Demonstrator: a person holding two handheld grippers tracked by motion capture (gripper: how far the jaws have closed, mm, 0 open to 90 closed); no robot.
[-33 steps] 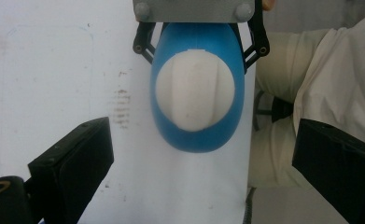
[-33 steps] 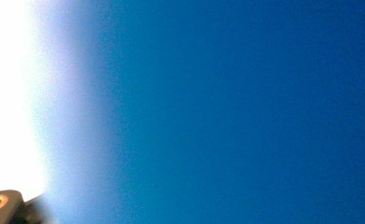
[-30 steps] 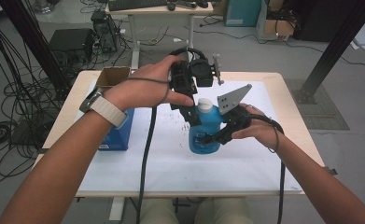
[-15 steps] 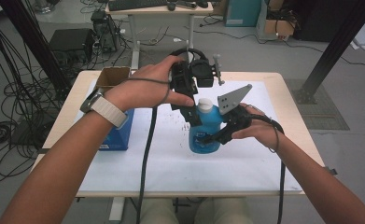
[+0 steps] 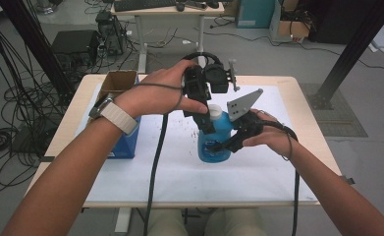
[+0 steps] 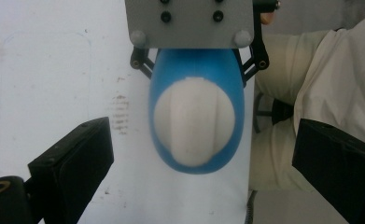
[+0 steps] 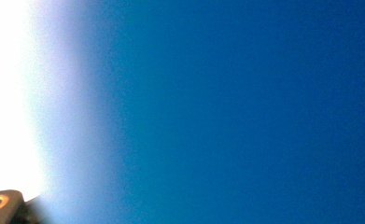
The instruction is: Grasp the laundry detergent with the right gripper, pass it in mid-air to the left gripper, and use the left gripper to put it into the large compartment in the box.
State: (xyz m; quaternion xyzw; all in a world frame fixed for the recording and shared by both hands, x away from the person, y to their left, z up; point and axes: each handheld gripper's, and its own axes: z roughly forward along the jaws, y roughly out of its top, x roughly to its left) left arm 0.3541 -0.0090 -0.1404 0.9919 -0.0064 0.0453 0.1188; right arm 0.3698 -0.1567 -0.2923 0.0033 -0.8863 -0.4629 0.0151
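A blue bottle [image 5: 208,151] with a white cap [image 5: 215,112] stands upright on the white mat [image 5: 179,172] at the table's middle. My right gripper [image 5: 222,145] comes in from the right and is shut on the bottle's body; in the right gripper view the blue bottle wall [image 7: 241,112] sits blurred right against the lens. My left gripper [image 5: 208,123] points down over the bottle's top. In the left gripper view its jaws stand wide open on either side of the white cap [image 6: 194,121], not touching it, with the right gripper's grey plate [image 6: 189,21] beyond.
An open cardboard box [image 5: 118,81] and a blue box [image 5: 126,141] stand at the table's left side. Brown specks [image 5: 187,120] mark the mat left of the bottle. Cables trail from both grippers toward the front edge. Desks, stands and cables crowd the floor behind the table.
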